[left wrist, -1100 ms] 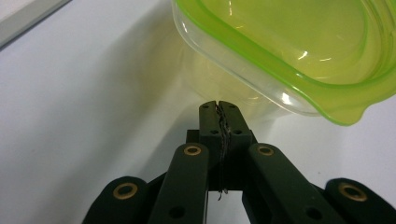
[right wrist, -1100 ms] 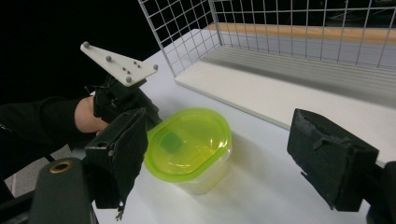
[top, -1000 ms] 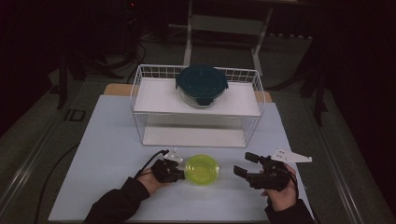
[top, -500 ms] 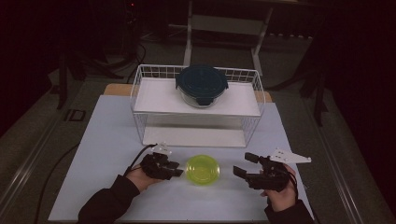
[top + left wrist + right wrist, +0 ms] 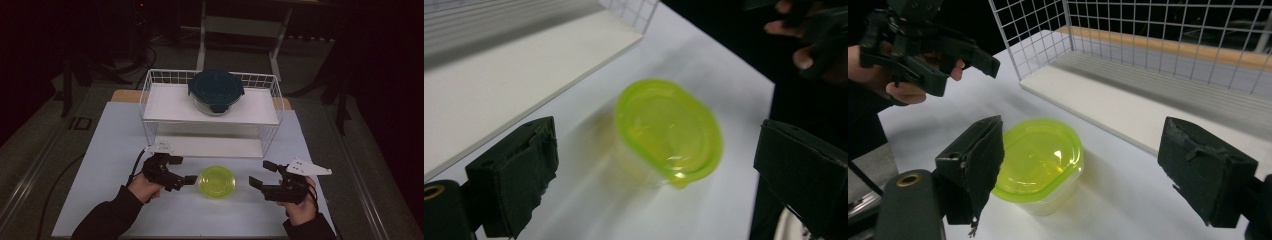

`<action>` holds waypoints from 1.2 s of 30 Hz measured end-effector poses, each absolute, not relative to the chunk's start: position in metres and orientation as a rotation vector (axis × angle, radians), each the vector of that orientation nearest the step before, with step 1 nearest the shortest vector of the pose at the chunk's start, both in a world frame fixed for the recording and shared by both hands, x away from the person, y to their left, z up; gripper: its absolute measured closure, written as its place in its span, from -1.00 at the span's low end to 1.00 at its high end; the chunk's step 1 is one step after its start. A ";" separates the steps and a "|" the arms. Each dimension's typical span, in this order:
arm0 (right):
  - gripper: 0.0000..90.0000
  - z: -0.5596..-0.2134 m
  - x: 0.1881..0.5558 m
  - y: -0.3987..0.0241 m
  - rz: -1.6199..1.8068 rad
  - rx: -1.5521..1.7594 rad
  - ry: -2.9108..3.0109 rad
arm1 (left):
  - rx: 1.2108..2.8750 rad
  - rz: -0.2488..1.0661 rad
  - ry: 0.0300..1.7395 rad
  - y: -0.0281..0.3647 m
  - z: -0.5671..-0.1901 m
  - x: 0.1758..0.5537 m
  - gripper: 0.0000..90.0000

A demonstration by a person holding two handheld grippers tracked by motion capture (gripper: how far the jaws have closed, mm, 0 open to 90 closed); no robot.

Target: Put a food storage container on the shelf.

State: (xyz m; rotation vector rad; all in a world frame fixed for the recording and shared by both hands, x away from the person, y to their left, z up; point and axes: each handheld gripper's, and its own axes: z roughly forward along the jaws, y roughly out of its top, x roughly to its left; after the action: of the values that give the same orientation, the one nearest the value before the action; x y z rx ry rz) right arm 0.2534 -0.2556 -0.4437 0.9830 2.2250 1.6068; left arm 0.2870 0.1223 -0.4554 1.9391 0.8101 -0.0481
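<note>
A small lidded tub (image 5: 216, 182) stands on the table (image 5: 100, 150) near its 6 o'clock edge. The left gripper (image 5: 184, 179) lies just at the tub's 9 o'clock, apart from it; the right gripper (image 5: 260, 175) sits at its 3 o'clock, a little farther off. At the tub's 12 o'clock stands a wire rack (image 5: 150, 95) with two shelves. On the upper shelf (image 5: 165, 102), toward 12 o'clock, rests a lidded round container (image 5: 216, 90). The lower shelf (image 5: 200, 146) lies nearest the tub.

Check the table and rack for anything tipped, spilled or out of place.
Nothing stands out. The green-lidded tub sits upright and closed on the table, no spill around it. The dark-lidded container sits level on the rack. Both hand-held grippers are open beside the tub, touching nothing.
</note>
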 end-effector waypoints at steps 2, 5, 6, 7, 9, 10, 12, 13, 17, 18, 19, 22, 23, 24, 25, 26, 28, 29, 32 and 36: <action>-0.62 -0.444 0.254 -0.255 1.610 1.015 2.231 | 1.918 -0.072 0.819 0.118 -0.453 0.288 -0.91; -0.69 -0.445 0.257 -0.252 1.601 1.060 2.252 | 1.901 -0.095 0.853 0.113 -0.452 0.291 -0.91; -0.69 -0.445 0.258 -0.250 1.586 1.065 2.265 | 1.896 -0.107 0.865 0.112 -0.453 0.292 -0.91; -0.70 -0.446 0.260 -0.248 1.596 1.084 2.280 | 1.904 -0.106 0.871 0.110 -0.454 0.294 -0.91; -0.70 -0.449 0.265 -0.244 1.630 1.147 2.302 | 1.897 -0.118 0.891 0.108 -0.457 0.296 -0.91; -0.70 -0.451 0.267 -0.242 1.620 1.179 2.301 | 1.890 -0.140 0.901 0.107 -0.459 0.298 -0.91; -0.67 -0.455 0.273 -0.238 1.626 1.239 2.339 | 1.872 -0.172 0.925 0.105 -0.464 0.300 -0.92; -0.61 -0.458 0.276 -0.236 1.619 1.277 2.351 | 1.865 -0.197 0.948 0.105 -0.467 0.302 -0.92; -0.48 -0.470 0.288 -0.230 1.603 1.410 2.392 | 1.877 -0.313 1.087 0.102 -0.479 0.309 -0.89; -0.41 -0.472 0.290 -0.227 1.587 1.446 2.414 | 1.876 -0.339 1.109 0.101 -0.482 0.310 -0.87; -0.37 -0.475 0.292 -0.225 1.575 1.489 2.431 | 1.885 -0.356 1.114 0.100 -0.484 0.311 -0.87; -0.14 -0.483 0.298 -0.221 1.537 1.614 2.466 | 1.863 -0.422 1.182 0.099 -0.490 0.313 -0.70; -0.10 -0.485 0.299 -0.220 1.519 1.653 2.475 | 1.865 -0.432 1.196 0.098 -0.491 0.313 -0.68; -0.06 -0.488 0.300 -0.219 1.498 1.684 2.481 | 1.871 -0.434 1.203 0.098 -0.492 0.313 -0.67; -0.02 -0.490 0.302 -0.218 1.484 1.710 2.487 | 1.867 -0.439 1.215 0.098 -0.493 0.314 -0.64; 0.03 -0.492 0.303 -0.217 1.462 1.743 2.494 | 1.852 -0.455 1.226 0.098 -0.495 0.314 -0.60; 0.11 -0.497 0.305 -0.217 1.430 1.805 2.502 | 1.850 -0.473 1.256 0.097 -0.498 0.315 -0.51; 0.21 -0.499 0.306 -0.218 1.424 1.841 2.501 | 1.856 -0.483 1.256 0.098 -0.499 0.316 -0.39; 0.30 -0.503 0.308 -0.218 1.424 1.909 2.497 | 1.833 -0.529 1.266 0.099 -0.504 0.318 -0.07; 0.44 -0.505 0.309 -0.216 1.422 1.954 2.496 | 1.840 -0.577 1.258 0.097 -0.510 0.318 0.28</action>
State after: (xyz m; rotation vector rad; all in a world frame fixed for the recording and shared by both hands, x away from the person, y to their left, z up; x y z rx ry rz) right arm 0.3089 -0.2161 -0.5052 1.9543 2.4958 1.4218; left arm 0.3181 0.0968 -0.5096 1.8400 1.2584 -0.5771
